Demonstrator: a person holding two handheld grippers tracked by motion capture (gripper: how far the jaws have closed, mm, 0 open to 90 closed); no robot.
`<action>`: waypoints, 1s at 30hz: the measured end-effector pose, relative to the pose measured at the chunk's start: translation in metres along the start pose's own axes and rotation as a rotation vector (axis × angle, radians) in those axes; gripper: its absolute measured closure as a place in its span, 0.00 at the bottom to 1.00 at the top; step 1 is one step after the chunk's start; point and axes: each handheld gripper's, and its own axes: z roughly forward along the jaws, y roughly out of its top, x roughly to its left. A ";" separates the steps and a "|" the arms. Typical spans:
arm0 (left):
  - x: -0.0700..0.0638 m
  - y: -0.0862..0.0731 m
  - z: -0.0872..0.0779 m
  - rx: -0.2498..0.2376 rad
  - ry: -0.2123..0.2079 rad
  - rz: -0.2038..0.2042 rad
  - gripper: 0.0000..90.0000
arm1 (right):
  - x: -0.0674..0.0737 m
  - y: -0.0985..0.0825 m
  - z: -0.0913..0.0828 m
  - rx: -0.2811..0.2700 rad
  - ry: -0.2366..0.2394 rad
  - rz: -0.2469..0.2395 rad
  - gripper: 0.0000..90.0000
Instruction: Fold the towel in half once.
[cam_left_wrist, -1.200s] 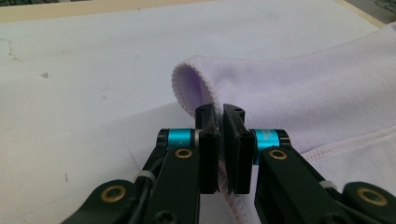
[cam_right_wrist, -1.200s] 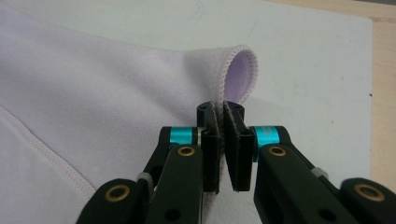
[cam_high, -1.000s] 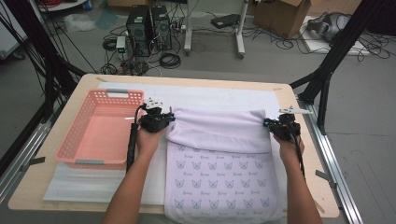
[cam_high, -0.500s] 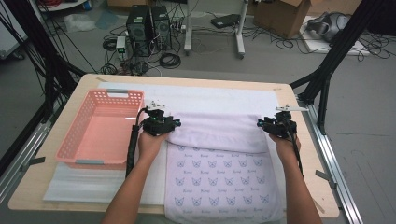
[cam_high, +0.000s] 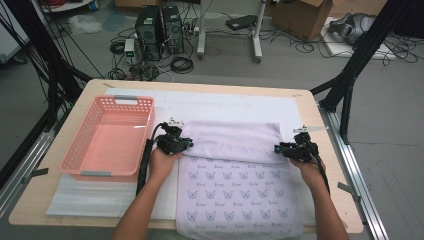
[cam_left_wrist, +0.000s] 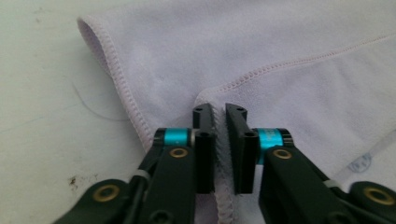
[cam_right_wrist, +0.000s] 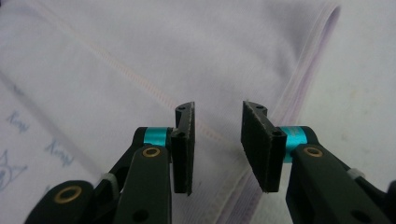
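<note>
I have a gripper in each hand, and both are down at the pale purple towel (cam_high: 235, 165) on the table (cam_high: 310, 105). The towel lies flat in front of me, with its far part folded back over the part with the little printed faces. My left gripper (cam_left_wrist: 220, 122) has just been closing, and its jaws now pinch the stitched edge of the folded part at the towel's left side. My right gripper (cam_right_wrist: 217, 122) is at the towel's right side. Its jaws have eased closer together but stand apart, and they grab nothing; the towel's edge lies between and under them. A pink basket (cam_high: 107, 137) sits just left of the towel, near my left hand (cam_high: 162, 160).
</note>
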 end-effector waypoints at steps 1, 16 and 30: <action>-0.001 -0.002 -0.001 -0.009 0.004 -0.002 0.94 | 0.001 -0.003 0.000 0.007 0.004 -0.009 0.72; -0.019 -0.035 -0.042 -0.156 -0.079 0.010 0.94 | 0.015 -0.027 -0.028 -0.057 0.016 -0.067 0.95; -0.044 -0.078 -0.070 -0.211 -0.122 0.094 0.93 | 0.040 -0.076 -0.063 -0.146 0.046 -0.103 0.95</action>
